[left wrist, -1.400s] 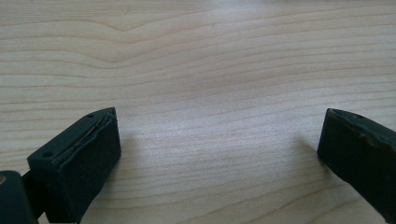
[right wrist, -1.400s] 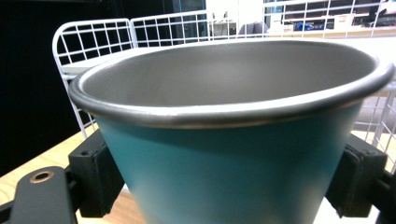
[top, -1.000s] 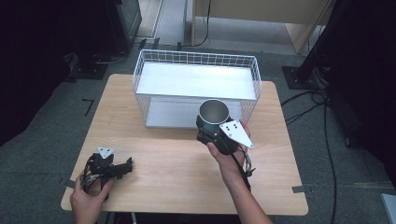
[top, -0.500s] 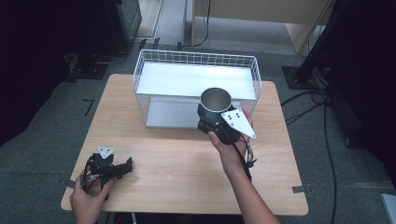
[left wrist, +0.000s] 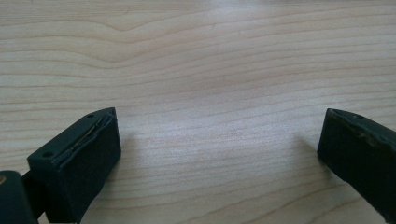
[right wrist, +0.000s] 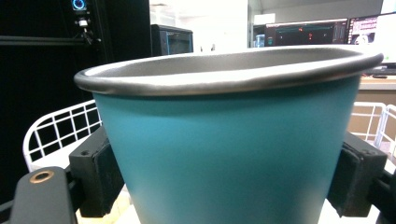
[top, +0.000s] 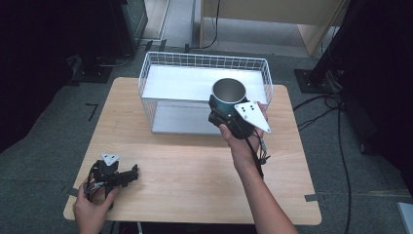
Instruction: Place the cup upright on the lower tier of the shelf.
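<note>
A teal metal cup with a steel rim is held upright in the air by my right gripper, whose jaws are shut on its sides. In the right gripper view the cup stands close up between the two black pads. It hangs over the front edge of the white wire basket. My left gripper lies on the wooden table near the front left corner, held by a hand. Its jaws stand wide open over bare wood, nothing between them.
The basket has a flat white upper shelf and a lower floor. Dark equipment and cables surround the table on the grey floor. A wooden cabinet stands behind.
The right gripper has lifted the cup and carried it up and toward the basket. The left gripper has stayed put.
</note>
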Demonstrator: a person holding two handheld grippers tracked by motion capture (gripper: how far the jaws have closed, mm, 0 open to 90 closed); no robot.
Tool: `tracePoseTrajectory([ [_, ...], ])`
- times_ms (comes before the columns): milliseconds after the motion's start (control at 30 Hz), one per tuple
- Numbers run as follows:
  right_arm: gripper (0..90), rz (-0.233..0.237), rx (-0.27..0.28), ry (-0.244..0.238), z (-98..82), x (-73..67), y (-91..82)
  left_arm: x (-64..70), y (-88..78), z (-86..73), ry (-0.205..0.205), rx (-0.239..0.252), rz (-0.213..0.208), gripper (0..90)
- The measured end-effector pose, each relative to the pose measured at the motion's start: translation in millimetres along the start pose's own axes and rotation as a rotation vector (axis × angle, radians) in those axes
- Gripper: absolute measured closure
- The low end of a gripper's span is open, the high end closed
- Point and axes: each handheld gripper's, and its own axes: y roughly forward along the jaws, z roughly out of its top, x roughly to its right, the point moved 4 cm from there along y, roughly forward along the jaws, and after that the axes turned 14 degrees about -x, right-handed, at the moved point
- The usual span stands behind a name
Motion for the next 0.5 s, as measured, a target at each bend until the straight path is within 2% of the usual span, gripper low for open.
tracePoseTrajectory([
  [133,14.7,-0.011,0.006,-0.013,6.1,0.6,4.8,0.1,0.0,0.0,-0.001,0.000,0.000,0.0],
  [500,14.7,-0.044,0.013,-0.008,19.2,4.5,21.4,0.0,0.0,0.0,0.000,0.000,0.000,0.0],
])
